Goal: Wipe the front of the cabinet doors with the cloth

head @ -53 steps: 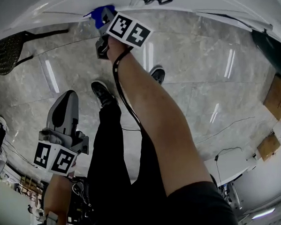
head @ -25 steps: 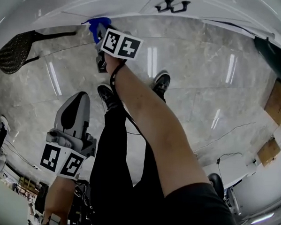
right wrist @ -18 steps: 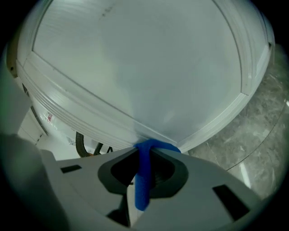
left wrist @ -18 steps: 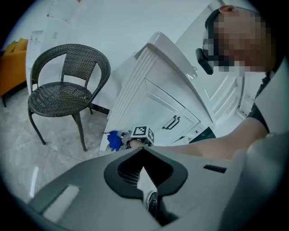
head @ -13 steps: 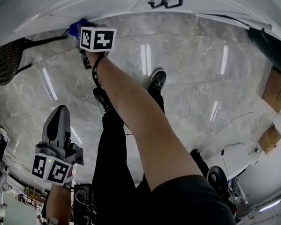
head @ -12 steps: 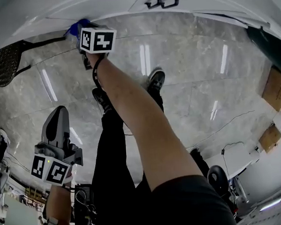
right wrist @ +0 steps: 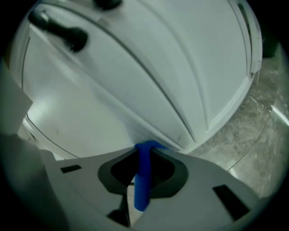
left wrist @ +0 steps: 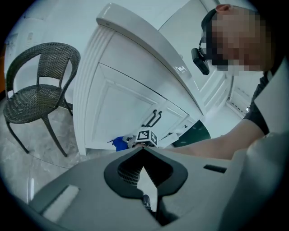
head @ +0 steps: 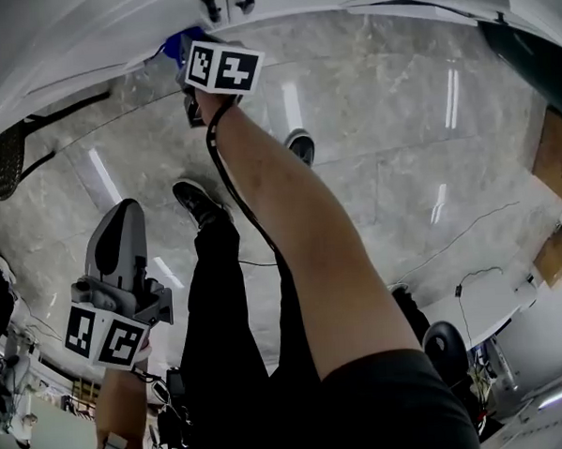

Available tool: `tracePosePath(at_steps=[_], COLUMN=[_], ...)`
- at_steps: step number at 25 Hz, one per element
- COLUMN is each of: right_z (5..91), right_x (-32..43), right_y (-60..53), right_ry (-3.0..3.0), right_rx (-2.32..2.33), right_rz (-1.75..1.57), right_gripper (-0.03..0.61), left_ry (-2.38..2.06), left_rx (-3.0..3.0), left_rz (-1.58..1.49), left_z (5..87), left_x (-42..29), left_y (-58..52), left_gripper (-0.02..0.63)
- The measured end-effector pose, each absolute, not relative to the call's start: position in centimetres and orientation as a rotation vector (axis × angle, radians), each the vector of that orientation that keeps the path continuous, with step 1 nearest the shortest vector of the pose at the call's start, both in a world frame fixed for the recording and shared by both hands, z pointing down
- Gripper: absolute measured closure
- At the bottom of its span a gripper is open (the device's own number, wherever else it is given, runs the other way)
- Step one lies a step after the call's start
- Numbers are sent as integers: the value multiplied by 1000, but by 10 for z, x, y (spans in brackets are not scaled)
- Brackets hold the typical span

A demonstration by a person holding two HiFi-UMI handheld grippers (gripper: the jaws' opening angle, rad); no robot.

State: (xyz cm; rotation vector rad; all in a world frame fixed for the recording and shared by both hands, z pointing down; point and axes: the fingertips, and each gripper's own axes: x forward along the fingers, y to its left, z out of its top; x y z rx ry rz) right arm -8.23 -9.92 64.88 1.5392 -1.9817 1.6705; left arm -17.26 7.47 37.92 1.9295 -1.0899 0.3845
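Note:
The blue cloth (right wrist: 143,180) is pinched between the jaws of my right gripper (right wrist: 145,149), which presses it against the lower part of a white cabinet door (right wrist: 135,81). From the head view the cloth (head: 176,46) peeks out beside the right gripper (head: 197,59) at the door's bottom edge. Black door handles (head: 222,0) sit just above. From the left gripper view, the cloth (left wrist: 119,143) shows low on the cabinet (left wrist: 122,103). My left gripper (head: 116,246) hangs low by the person's left side, shut and holding nothing.
A dark wicker chair (left wrist: 31,92) stands left of the cabinet on the marble floor (head: 380,139). The person's legs and shoes (head: 197,203) are below. Cardboard boxes (head: 555,158) lie at the right edge. A dark green object (left wrist: 192,133) sits right of the cabinet.
My right gripper with the cloth slid left along the bottom of the door, then back right toward the handles. The left gripper stayed low.

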Motion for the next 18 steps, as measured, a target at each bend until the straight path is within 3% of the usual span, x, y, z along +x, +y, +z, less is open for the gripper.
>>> tracePosePath(at_steps=[11,18], right_z=[667,677], right_x=[-7,-107], right_y=[-79,-58], right_ry=[-1876,-1954], right_rx=[1657,1449], right_rz=[1645,1622], right_gripper=[522,522], left_ry=[-1079,-1128], left_rx=[1934,1876], left_rz=[367,323], left_z=[387,400], left_x=[-141,-191], left_y=[83,100], left_gripper=[614,615])
